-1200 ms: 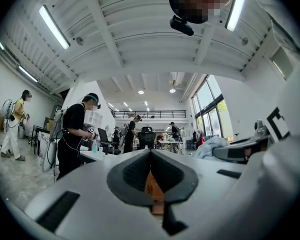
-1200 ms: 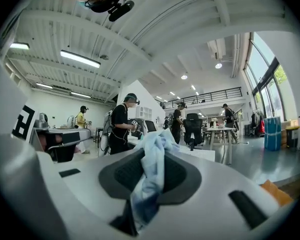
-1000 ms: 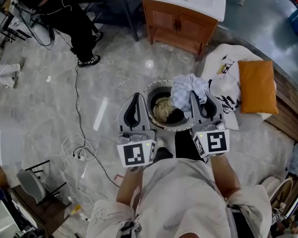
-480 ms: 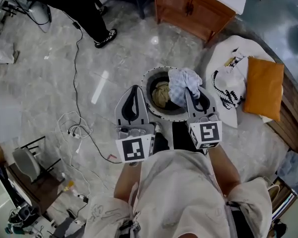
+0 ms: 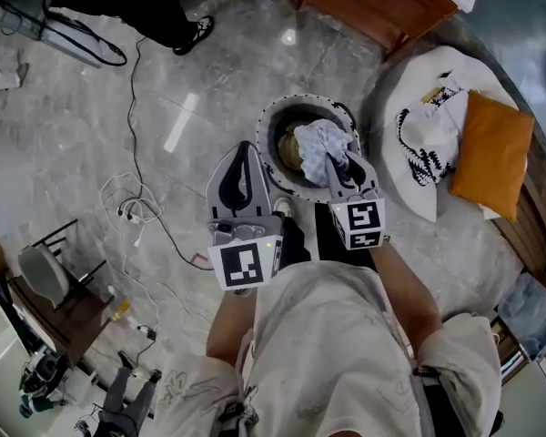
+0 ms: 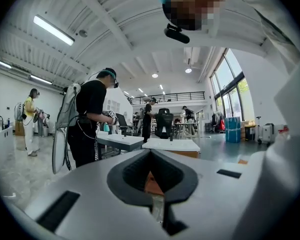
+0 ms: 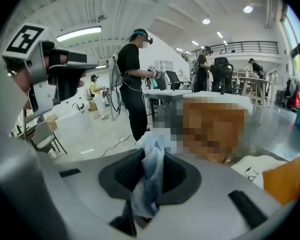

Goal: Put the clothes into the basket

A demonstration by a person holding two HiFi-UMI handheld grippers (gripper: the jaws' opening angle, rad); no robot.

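"Two grippers were in view. State of each?" the reviewer asked.

"Left gripper (image 5: 244, 153): jaws together, nothing between them. I held it to the left of the basket (image 5: 267, 135), clear of the opening, so that it did not block the drop. Right gripper (image 5: 338, 159): jaws clamped on a pale blue cloth (image 5: 317, 139). In the right gripper view the fabric ran between the pads and bunched beyond the tips. I had this gripper tilted nose-down over the basket, so the loose part hung inside the rim and not over the floor."

"Where was the cloth relative to the load already in?"

"Over the right half of the opening, above a beige garment (image 5: 291, 153) lying in the bottom. I could not tell whether the two touched. In my judgement the step in hand was the release. It called for the jaws to part only once the bulk sat below the rim. Otherwise a fold could drape over the edge."

"Anything beyond the basket?"

"Yes. To its right, white fabric with a black print (image 5: 428, 139) lay beside an orange cushion (image 5: 493, 153), well apart from both grippers. I could not tell whether it was clothing. If so, I judged that work remained. A wooden cabinet (image 5: 382, 3) stood farther off."
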